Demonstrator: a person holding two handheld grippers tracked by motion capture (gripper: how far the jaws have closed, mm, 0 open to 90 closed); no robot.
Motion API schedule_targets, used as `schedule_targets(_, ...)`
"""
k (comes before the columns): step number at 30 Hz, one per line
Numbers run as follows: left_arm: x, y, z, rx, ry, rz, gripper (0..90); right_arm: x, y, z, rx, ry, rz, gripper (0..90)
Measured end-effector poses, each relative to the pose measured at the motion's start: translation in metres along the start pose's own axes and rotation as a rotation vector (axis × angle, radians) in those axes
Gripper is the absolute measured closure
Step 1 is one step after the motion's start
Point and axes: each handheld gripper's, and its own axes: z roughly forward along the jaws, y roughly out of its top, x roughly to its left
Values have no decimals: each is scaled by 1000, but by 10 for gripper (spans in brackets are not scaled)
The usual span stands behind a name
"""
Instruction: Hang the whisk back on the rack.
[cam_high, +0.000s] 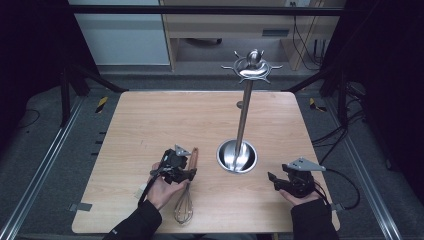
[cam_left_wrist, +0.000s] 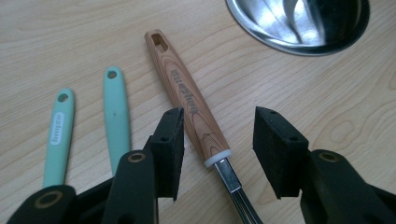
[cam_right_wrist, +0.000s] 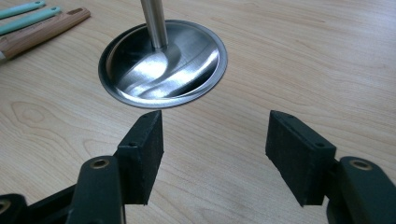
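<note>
Left gripper (cam_left_wrist: 217, 140): fingers parted, whisk (cam_left_wrist: 194, 109) between, unpinched
Handle print: unreadable
Right gripper (cam_right_wrist: 215, 156): released, stand (cam_right_wrist: 205, 79) ahead

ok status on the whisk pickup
Left gripper open, jaws astride whisk handle, not pinching. Right gripper open, idle by stand base. Nothing in the way.
</note>
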Motion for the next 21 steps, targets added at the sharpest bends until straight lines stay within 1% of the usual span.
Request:
schedule_targets(2,0,1,7,35,6,0,533,0,0,0,2,2,4,369)
schedule_targets(4,0,0,11,42,16,-10,534,0,0,1,1,3,1,370)
schedule_targets(6,0,0,14,62,18,-9,536,0,0,1,4,4,4,370)
schedule_targets(7,0,0,14,62,18,-9,537,0,0,1,4,4,4,370)
schedule_targets(8,0,-1,18,78,23,-13,544,0,0,1,6,5,3,370)
schedule_targets(11,0,-2,22,104,23,-19,560,0,0,1,7,7,4,371)
schedule_targets(15,1,-4,28,126,22,-30,583,0,0,1,8,8,3,374)
schedule_targets(19,1,-4,30,132,15,-46,587,0,0,1,8,9,2,377)
schedule_targets(21,3,-3,31,146,7,-67,599,0,-1,1,10,10,5,379)
